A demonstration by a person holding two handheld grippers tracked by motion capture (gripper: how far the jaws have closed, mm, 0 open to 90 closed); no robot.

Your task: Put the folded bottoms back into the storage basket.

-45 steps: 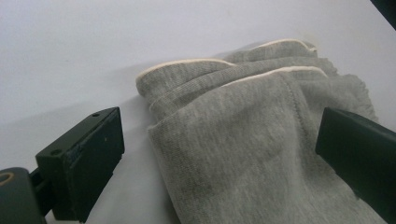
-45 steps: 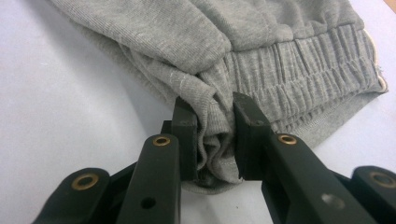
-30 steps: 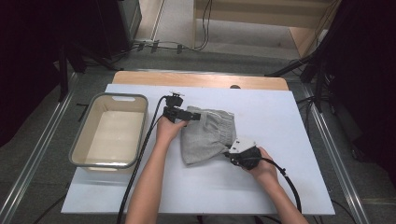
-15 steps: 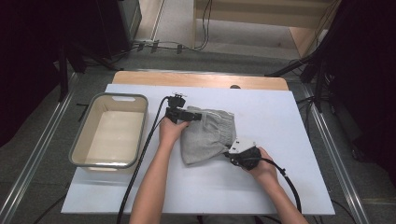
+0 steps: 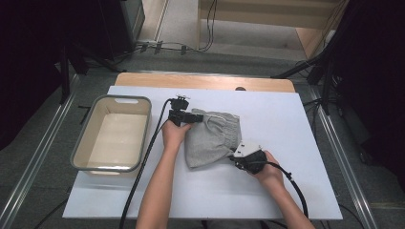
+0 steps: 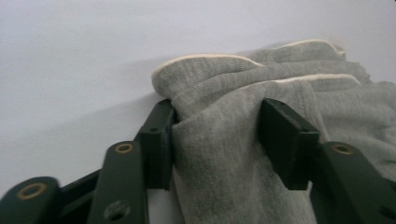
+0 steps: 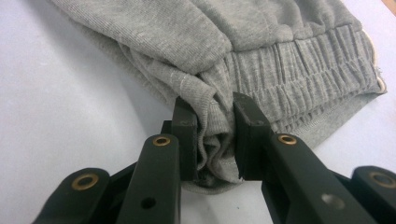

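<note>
While the grey sweatpants (image 5: 210, 138) lay bunched on the white tabletop (image 5: 286, 124), just right of the empty grey basin (image 5: 112, 136), both grippers had hold of them. The left gripper (image 5: 191, 116) sat at the far corner of the garment, and its jaws had just been closing; in the left gripper view both pads (image 6: 159, 135) bore against a thick fold of fabric (image 6: 219, 154) gathered between them. The right gripper (image 5: 237, 160) sat at the near right edge, its jaws pinching a narrow tuck of cloth (image 7: 215, 135) beside the elastic waistband (image 7: 303, 79). The likely fault from this state was a slip on the left side: that fold was bulky and loosely caught, so a lift or pull could draw it out of the pads. A pull on the right could likewise take up a single layer and let the rest sag or unfold. The garment was a soft heather-grey knit, folded over itself, with a ribbed, gathered waistband and pale cream edging (image 6: 201, 58) along one hem, creased throughout.
</note>
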